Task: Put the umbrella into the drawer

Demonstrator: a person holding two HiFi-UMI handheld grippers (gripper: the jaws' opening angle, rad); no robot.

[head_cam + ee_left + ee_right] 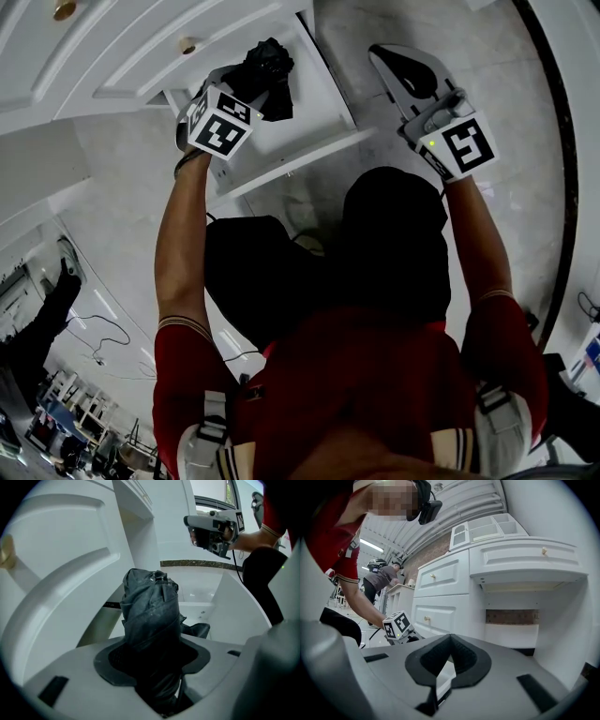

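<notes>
While the left gripper (152, 654) clamps the folded umbrella (151, 611) over the open drawer (319, 127) | right gripper (450, 641): jaws together, empty, beside drawer | done: drawer open | remaining, apparently: lower umbrella in, release

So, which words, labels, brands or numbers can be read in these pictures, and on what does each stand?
No text can be read anywhere.
The left cube and the right cube bear only black-and-white square marker patterns, no letters or numbers.
The umbrella, the drawer and the cabinet fronts show no print.
</notes>
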